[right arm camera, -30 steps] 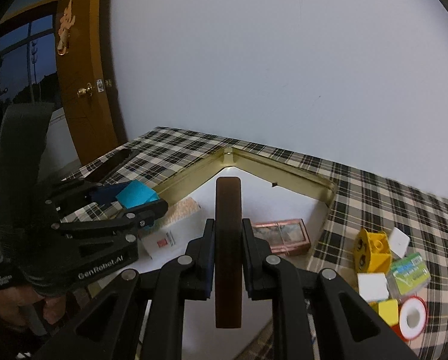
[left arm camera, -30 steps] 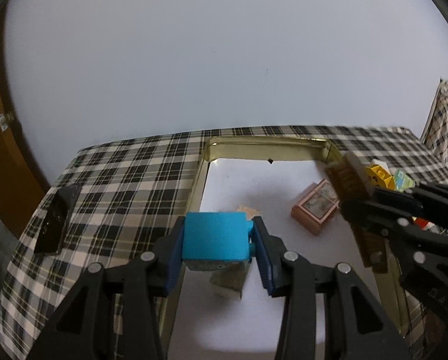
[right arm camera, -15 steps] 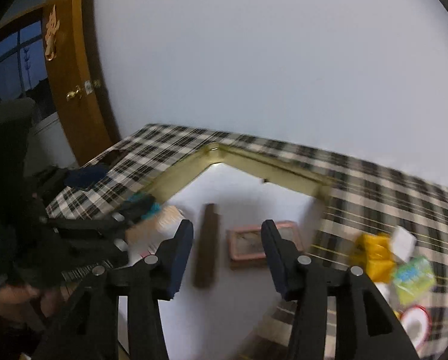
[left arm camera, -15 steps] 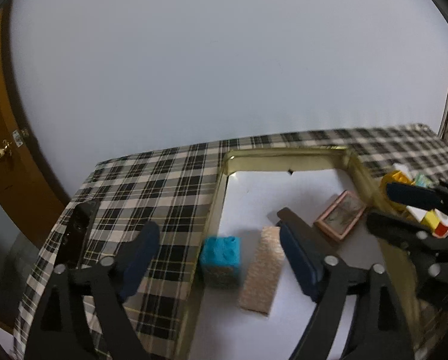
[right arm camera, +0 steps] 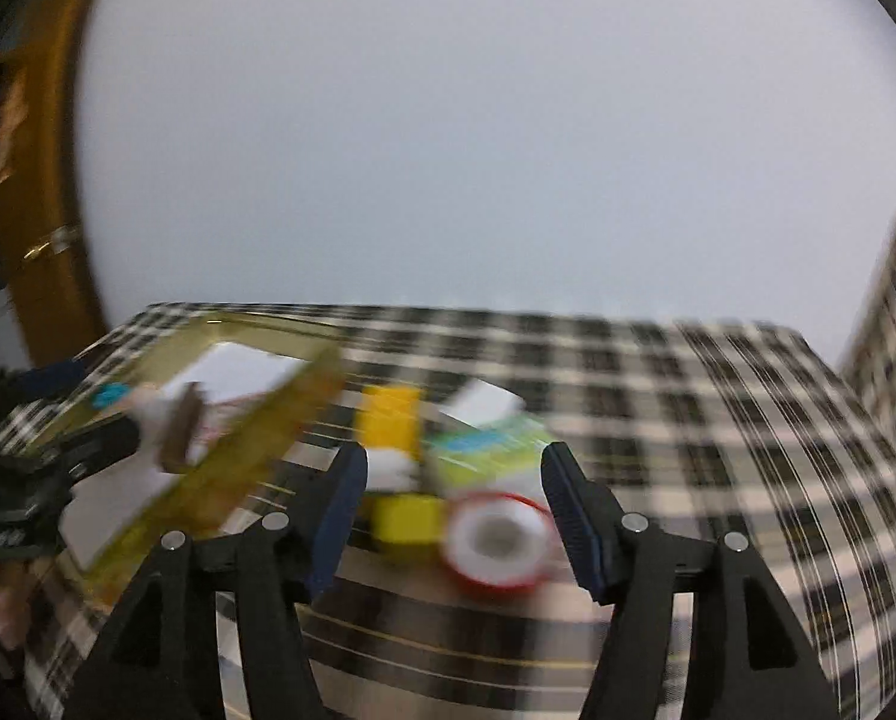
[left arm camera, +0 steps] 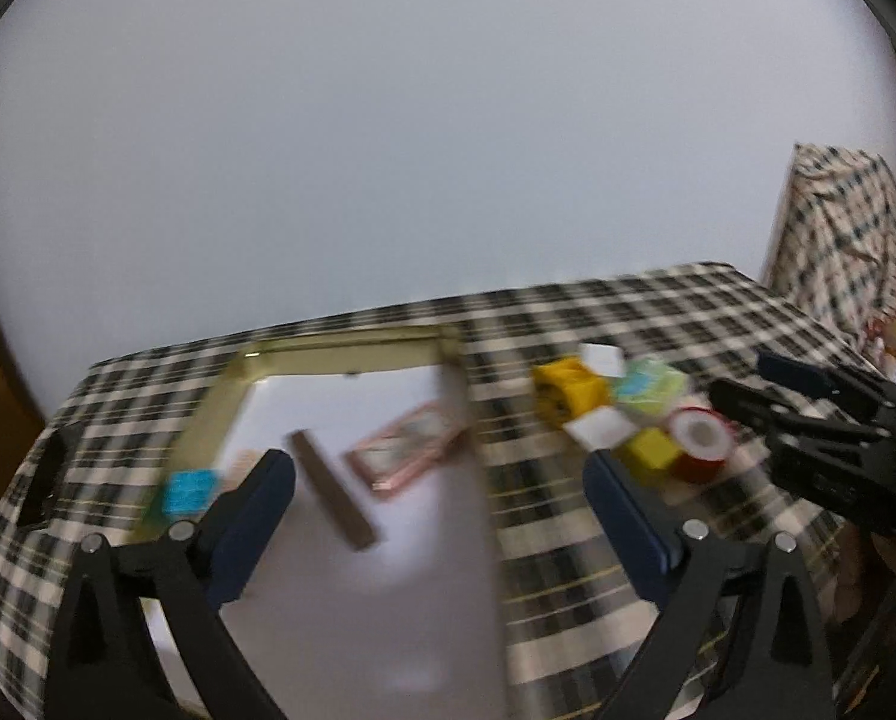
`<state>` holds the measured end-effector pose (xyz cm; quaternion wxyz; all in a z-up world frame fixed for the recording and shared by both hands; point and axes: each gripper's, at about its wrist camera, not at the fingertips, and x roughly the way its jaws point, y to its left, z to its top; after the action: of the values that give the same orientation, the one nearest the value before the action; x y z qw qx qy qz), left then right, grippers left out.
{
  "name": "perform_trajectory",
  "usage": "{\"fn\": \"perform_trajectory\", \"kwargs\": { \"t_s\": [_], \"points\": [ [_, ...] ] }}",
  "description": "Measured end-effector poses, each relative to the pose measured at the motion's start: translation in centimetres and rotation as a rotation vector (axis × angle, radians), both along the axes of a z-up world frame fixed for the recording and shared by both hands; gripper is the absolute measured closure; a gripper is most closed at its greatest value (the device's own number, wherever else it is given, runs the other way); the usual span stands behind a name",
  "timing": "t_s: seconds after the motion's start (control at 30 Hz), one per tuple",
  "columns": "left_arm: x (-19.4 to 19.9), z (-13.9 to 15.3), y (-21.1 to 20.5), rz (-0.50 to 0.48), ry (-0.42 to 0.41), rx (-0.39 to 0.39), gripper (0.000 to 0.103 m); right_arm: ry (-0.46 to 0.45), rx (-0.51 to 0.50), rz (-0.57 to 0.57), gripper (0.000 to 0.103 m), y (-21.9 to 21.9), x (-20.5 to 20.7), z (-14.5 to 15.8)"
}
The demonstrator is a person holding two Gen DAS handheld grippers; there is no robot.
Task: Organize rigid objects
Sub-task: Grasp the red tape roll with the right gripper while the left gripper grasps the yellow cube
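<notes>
A gold-rimmed tray [left arm camera: 340,354] with a white floor holds a blue block [left arm camera: 190,492], a brown bar [left arm camera: 334,498] and a pink framed box [left arm camera: 406,456]. My left gripper [left arm camera: 436,480] hovers over the tray's right side, its jaws opening wide with nothing between them. To the right of the tray lie a yellow block [right arm camera: 388,420], a small yellow cube [right arm camera: 406,519], a red tape roll [right arm camera: 496,540], a green packet [right arm camera: 484,444] and a white cube [right arm camera: 484,402]. My right gripper [right arm camera: 454,468] is above this pile, jaws opening, pads touching nothing. Both views are blurred.
A black-and-white checked cloth [left arm camera: 658,300] covers the table. A dark flat object [left arm camera: 46,474] lies near its left edge. Another checked-covered piece [left arm camera: 838,228] stands at the far right. A wooden door [right arm camera: 34,240] is at the left, with a white wall behind.
The left gripper let go of the blue block and the right let go of the brown bar; both now lie in the tray. Both grippers opened and swung right toward the loose pile.
</notes>
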<state>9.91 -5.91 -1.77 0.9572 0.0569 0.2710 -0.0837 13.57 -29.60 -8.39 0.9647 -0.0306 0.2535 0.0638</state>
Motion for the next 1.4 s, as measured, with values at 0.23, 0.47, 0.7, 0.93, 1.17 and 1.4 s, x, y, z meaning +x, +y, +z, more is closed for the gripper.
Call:
{"fn": "perform_trajectory", "kwargs": {
  "t_s": [0.23,0.47,0.7,0.93,1.17,1.4],
  "points": [
    [1.3,-1.4,-5.0,-0.05,0.033,0.043,0.003,0.075,0.029,-0.055,0.04,-2.4,1.4,-1.1],
    [2.3,-2.2,-4.5,-0.005,0.041,0.09,0.003,0.226,-0.013,-0.004,0.04,-1.6,3.7,-2.9],
    [3.0,-2.8,-2.7,0.045,0.056,0.081,0.002,0.26,0.024,-0.011,0.04,-2.4,4.0,-3.7],
    [2.1,-2.6,-5.3,-0.026,0.039,0.092,0.002,0.266,0.038,-0.019,0.04,-2.8,3.6,-3.8],
    [2.8,-3.7,-7.1,-0.062,0.087,0.085,0.002,0.335,0.037,-0.034,0.041,-3.0,5.0,-4.7],
    [3.8,-4.2,-7.2,-0.07,0.147,0.042,0.004,0.299,0.012,-0.042,0.045,-3.4,4.3,-3.9]
  ]
}}
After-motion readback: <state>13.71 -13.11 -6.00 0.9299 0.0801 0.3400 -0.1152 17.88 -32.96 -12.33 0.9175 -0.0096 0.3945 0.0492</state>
